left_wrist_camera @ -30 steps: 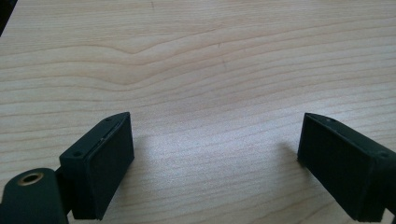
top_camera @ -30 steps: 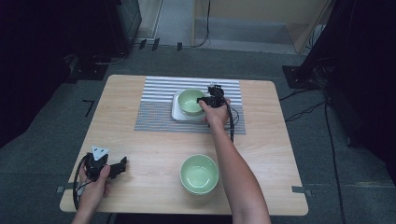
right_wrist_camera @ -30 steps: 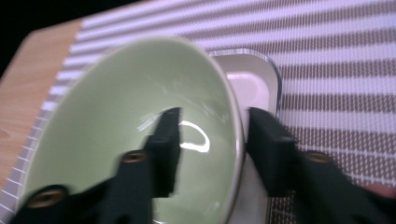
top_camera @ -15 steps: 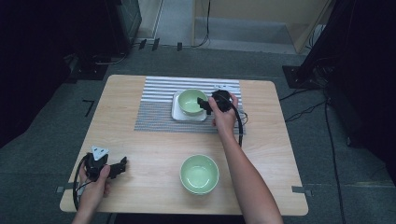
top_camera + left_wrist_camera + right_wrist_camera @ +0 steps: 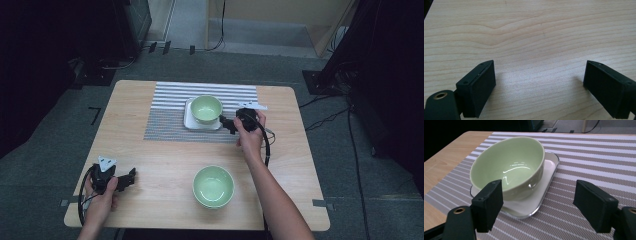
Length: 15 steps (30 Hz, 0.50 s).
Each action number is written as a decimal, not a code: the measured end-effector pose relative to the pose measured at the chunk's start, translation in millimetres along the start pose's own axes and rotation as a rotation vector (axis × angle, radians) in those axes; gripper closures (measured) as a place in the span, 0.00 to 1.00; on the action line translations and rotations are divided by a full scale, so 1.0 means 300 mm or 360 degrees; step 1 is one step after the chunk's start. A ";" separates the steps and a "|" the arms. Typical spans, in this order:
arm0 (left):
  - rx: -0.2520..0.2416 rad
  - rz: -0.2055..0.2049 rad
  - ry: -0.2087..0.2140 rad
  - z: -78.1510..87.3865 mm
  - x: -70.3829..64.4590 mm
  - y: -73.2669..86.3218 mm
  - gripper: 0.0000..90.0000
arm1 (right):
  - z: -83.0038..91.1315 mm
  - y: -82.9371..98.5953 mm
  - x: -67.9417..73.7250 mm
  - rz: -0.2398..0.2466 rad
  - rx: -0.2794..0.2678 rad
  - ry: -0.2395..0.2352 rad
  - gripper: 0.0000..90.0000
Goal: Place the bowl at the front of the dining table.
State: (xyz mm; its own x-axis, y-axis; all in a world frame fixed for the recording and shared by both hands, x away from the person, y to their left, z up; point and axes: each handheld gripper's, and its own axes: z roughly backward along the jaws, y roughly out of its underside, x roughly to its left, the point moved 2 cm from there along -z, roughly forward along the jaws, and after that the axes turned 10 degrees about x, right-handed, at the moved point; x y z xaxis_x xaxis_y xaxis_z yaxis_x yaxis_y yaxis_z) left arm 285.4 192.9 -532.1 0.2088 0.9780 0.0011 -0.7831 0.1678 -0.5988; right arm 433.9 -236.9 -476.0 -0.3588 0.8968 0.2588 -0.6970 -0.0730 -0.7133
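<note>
- Right gripper [image 5: 226, 123], jaws apart, just beside green bowl [image 5: 206, 108]; bowl empty, sits on white tray [image 5: 189, 120] on striped mat [image 5: 165, 117].
- Second green bowl [image 5: 213, 186], empty, near table [image 5: 165, 165] front edge.
- Left gripper [image 5: 131, 176], jaws apart, over bare wood.

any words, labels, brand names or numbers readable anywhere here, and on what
None: no readable text in any of the views.
The two green bowls, one on the white tray on the striped mat and one near the front of the wooden table, are plain.
The right hand-held gripper and left hand-held gripper show bare black jaws with no marking.
</note>
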 end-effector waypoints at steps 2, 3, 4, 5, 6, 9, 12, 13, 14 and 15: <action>0.0001 0.0000 0.0000 0.000 0.000 0.000 0.11 | 0.010 0.007 -0.002 0.0000 -0.0001 0.0004 0.24; 0.0000 0.0000 0.0000 0.000 0.000 0.000 0.11 | 0.020 0.014 -0.004 0.0000 -0.0004 0.0003 0.23; 0.0000 0.0000 0.0000 0.000 0.000 0.000 0.11 | 0.031 0.020 -0.007 0.0004 -0.0009 0.0004 0.23; 0.0001 0.0000 0.0000 0.000 0.000 0.000 0.11 | 0.050 0.034 -0.010 0.0013 -0.0019 0.0021 0.22; 0.0001 0.0000 0.0000 0.000 0.000 0.000 0.11 | 0.050 0.034 -0.010 0.0013 -0.0019 0.0021 0.22; 0.0000 0.0000 0.0000 0.000 0.000 0.000 0.11 | 0.077 0.054 -0.014 0.0026 -0.0029 0.0039 0.22; 0.0000 -0.0001 0.0000 0.000 0.000 0.000 0.11 | 0.110 0.082 -0.018 0.0031 -0.0039 0.0047 0.22; 0.0000 0.0000 0.0000 0.000 0.000 0.000 0.11 | 0.110 0.082 -0.018 0.0031 -0.0039 0.0047 0.22; 0.0000 0.0000 0.0000 0.000 0.000 0.000 0.11 | 0.116 0.090 -0.017 0.0036 -0.0039 0.0054 0.22; 0.0001 0.0000 0.0000 0.000 0.000 0.000 0.11 | 0.122 0.099 -0.017 0.0048 -0.0038 0.0064 0.22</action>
State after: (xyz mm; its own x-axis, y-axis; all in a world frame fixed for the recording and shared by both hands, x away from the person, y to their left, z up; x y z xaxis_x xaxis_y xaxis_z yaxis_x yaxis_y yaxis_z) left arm 285.4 192.9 -532.0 0.2089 0.9779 0.0012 -0.7833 0.1680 -0.5986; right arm 392.4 -259.6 -474.6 -0.3537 0.9113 0.2107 -0.6711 -0.0903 -0.7359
